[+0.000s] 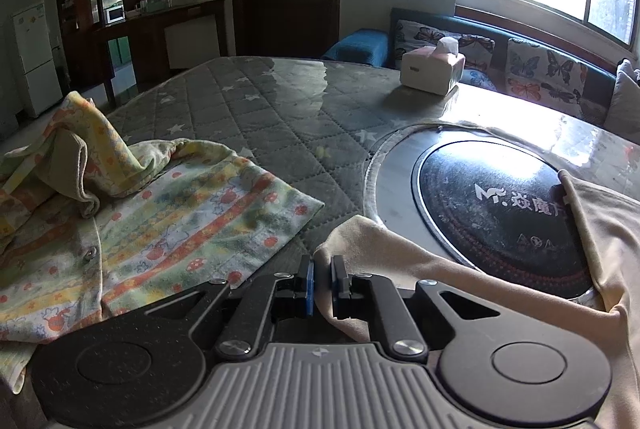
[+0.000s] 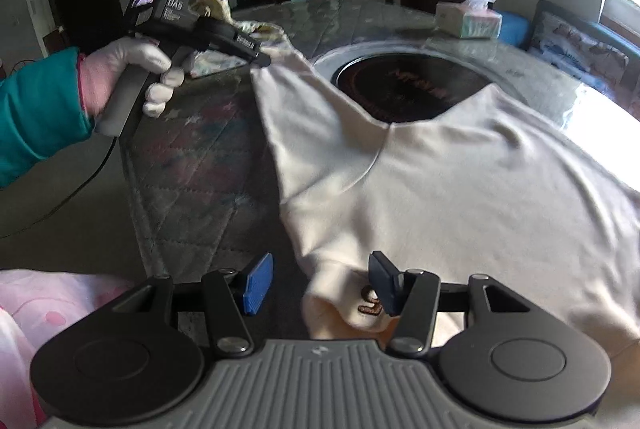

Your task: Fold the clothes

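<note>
A cream T-shirt [image 2: 460, 181] lies spread on the round table, partly over the black hotplate [image 2: 404, 85]. My left gripper [image 1: 323, 275] is shut on the shirt's sleeve end [image 1: 360, 241]; in the right wrist view it [image 2: 260, 63] holds that sleeve stretched out to the left. My right gripper [image 2: 320, 283] is open, its jaws on either side of the shirt's near corner [image 2: 344, 309], which carries a small brown logo [image 2: 370, 303].
A patterned yellow-green child's shirt [image 1: 132, 225] lies crumpled on the quilted table cover [image 1: 260, 117] to the left. A tissue box [image 1: 432, 71] stands at the far side. Pink fabric [image 2: 48, 309] shows at the lower left. A sofa with cushions [image 1: 540, 69] runs behind the table.
</note>
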### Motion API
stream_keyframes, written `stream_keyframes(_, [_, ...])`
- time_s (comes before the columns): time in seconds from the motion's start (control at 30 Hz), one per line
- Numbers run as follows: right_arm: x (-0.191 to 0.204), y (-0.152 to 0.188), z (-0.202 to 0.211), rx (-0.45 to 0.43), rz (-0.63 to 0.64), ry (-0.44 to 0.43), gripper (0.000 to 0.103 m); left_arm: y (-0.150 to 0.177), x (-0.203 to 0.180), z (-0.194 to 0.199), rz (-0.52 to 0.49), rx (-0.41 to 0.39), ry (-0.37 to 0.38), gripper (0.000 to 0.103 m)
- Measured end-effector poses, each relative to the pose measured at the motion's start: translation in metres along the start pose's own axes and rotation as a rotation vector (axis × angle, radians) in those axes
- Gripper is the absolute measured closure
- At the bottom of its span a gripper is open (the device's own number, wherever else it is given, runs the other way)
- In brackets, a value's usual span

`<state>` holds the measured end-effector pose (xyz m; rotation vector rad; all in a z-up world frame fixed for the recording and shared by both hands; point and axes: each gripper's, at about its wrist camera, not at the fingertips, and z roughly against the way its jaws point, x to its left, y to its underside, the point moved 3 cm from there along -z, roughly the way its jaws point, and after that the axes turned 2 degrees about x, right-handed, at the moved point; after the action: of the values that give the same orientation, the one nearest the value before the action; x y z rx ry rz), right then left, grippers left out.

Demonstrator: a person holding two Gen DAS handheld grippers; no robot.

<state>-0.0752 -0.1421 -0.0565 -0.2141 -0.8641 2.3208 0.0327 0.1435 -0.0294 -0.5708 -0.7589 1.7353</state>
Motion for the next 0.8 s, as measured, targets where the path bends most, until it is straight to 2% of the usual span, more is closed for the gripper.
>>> stream_keyframes(0.2, [0.0, -0.001, 0.014, -0.032, -0.015, 0.004, 0.049, 0.001, 0.002, -0.001, 0.008, 0.015, 0.008, 0.094])
stream_keyframes(0.37, [-0.01, 0.002, 0.035, -0.062, -0.048, 0.045, 0.049, 0.0, 0.002, 0.001, 0.005, 0.017, 0.021, 0.088])
stream_keyframes(0.6, [-0.03, 0.023, 0.042, -0.026, -0.131, 0.093, 0.049, -0.003, 0.001, 0.015, -0.003, 0.002, 0.026, 0.086])
stream_keyframes(0.67, [-0.028, 0.031, 0.037, -0.003, -0.138, 0.08, 0.049, -0.002, -0.008, 0.025, -0.024, -0.004, 0.064, 0.086])
stream_keyframes(0.8, [-0.022, 0.04, 0.035, 0.02, -0.129, 0.069, 0.049, 0.008, -0.045, 0.048, -0.112, 0.009, 0.213, 0.086])
